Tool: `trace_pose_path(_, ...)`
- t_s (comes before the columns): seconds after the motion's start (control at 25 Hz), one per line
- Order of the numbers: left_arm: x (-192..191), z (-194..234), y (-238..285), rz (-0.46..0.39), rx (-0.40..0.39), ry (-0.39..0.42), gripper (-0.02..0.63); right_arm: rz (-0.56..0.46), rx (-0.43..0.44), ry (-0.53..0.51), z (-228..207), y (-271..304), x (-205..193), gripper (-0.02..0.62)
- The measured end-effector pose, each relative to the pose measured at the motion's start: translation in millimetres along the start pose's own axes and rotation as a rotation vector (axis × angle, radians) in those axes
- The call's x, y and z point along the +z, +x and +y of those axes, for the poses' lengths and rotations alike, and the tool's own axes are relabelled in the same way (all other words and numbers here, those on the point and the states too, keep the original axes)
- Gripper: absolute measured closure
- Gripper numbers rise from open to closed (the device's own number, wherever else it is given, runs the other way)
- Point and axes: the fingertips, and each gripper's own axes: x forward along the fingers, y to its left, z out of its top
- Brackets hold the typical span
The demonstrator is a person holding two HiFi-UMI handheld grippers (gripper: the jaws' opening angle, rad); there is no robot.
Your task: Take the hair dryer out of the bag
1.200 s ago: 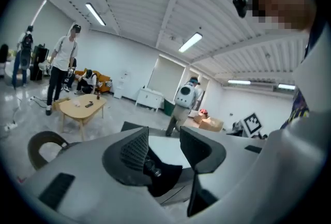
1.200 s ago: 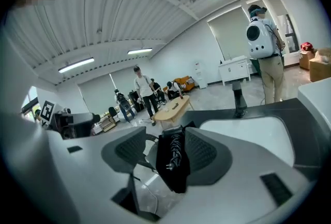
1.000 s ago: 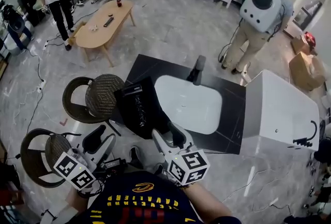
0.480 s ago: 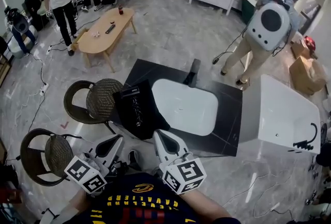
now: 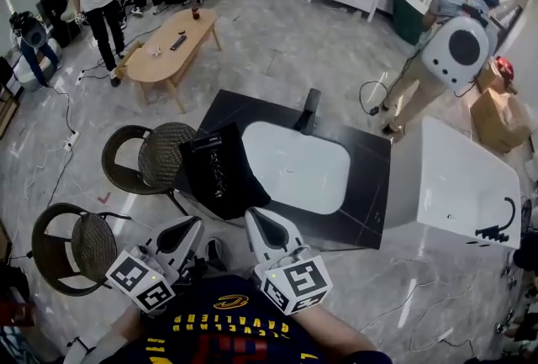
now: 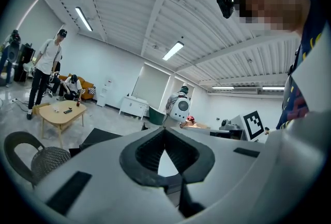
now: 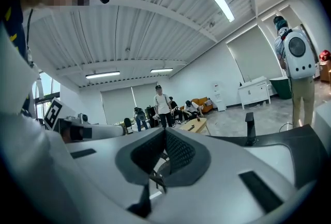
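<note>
Moved: left gripper (image 5: 190,225) and right gripper (image 5: 255,218), spread a second ago, are now closed; the right one has drawn back from the bag (image 5: 217,173).
Left gripper: jaws pressed together, empty, nearly level, low by the chest.
Right gripper: the same, beside it.
Bag: black, on the dark counter (image 5: 370,186), left of the white basin (image 5: 294,165), apart from both tips.
Hair dryer: cannot be made out.
</note>
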Motion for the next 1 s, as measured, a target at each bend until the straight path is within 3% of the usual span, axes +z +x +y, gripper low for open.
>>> trace_pose_path(0.4, -5.2, -13.1, 17.1, 0.017, -0.036, 0.027, 0.603, -0.015, -0.025, 0.039, -17.4, -11.3, -4.1, 0.586)
trace_pose_path(1.0, -7.9, -6.1, 25.2, 0.033, -0.030, 0.014, 0.603, -0.003, -0.006, 0.050, -21.3, -3.1, -4.1, 0.586)
